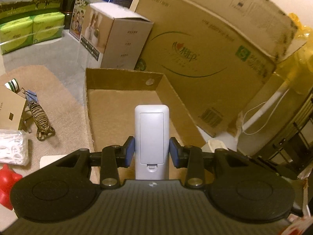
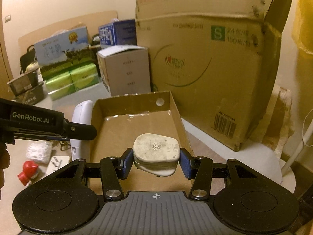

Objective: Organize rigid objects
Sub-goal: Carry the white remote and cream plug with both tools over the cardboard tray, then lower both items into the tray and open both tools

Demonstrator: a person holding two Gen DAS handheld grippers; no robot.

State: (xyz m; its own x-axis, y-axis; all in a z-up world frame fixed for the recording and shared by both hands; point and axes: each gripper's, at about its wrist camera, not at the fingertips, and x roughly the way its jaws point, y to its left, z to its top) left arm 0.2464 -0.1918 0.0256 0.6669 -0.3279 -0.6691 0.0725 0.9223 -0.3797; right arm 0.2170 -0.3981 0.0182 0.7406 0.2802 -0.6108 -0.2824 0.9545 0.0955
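The left gripper (image 1: 152, 152) holds a white remote (image 1: 151, 135) above the open tray (image 1: 125, 78); the right gripper (image 2: 156, 161) clamps a white plug (image 2: 156, 149) over the same tray

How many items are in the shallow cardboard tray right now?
0. The shallow cardboard tray is empty; remote control in left gripper and plug adapter in right gripper hover above.

A beige rug (image 1: 64, 105) on the grey floor (image 1: 49, 56) carries an open cardboard tray (image 1: 121, 78). Beside it lie a wire holder (image 1: 42, 119), a red toy (image 1: 6, 184) and a white packet (image 1: 11, 148). Big cartons (image 1: 205, 45) stand behind.
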